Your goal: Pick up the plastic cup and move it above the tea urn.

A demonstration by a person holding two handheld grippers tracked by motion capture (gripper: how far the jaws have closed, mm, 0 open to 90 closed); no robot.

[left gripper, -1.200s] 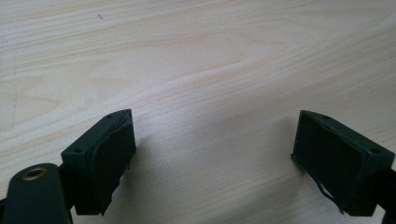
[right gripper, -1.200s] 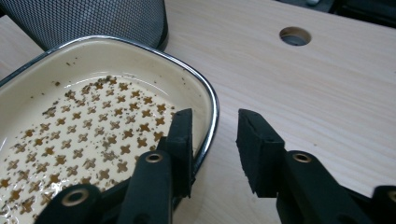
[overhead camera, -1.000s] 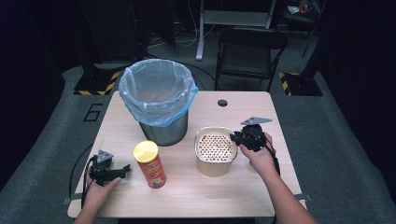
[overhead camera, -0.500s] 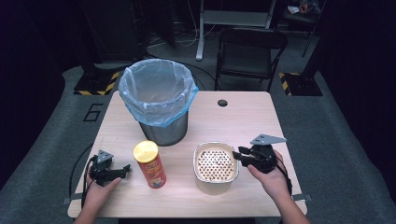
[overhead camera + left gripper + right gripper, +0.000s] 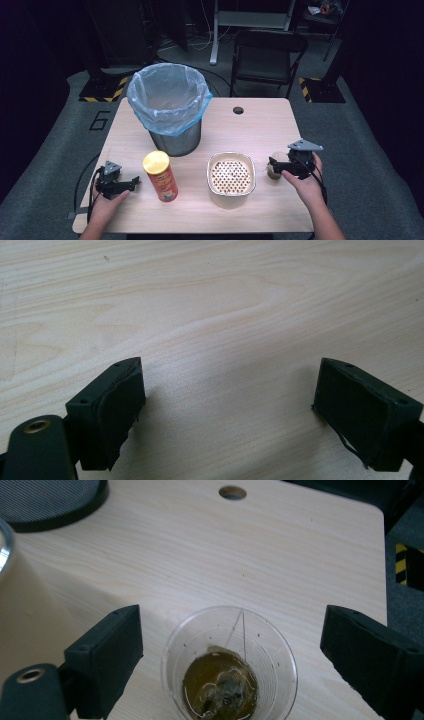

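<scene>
My right tool [image 5: 274, 167] stands wide open over a clear plastic cup [image 5: 229, 664], which sits upright on the wooden surface [image 5: 260, 125] between the two jaws, touching neither; brown liquid and a tea bag lie in its bottom. Just left of the cup stands a steel bowl with a perforated insert [image 5: 231, 173]. My left tool [image 5: 131, 183] is open too, with bare surface between its jaws, near the yellow-lidded red chip can [image 5: 160, 175]. A lined trash bin [image 5: 169, 106] stands behind.
</scene>
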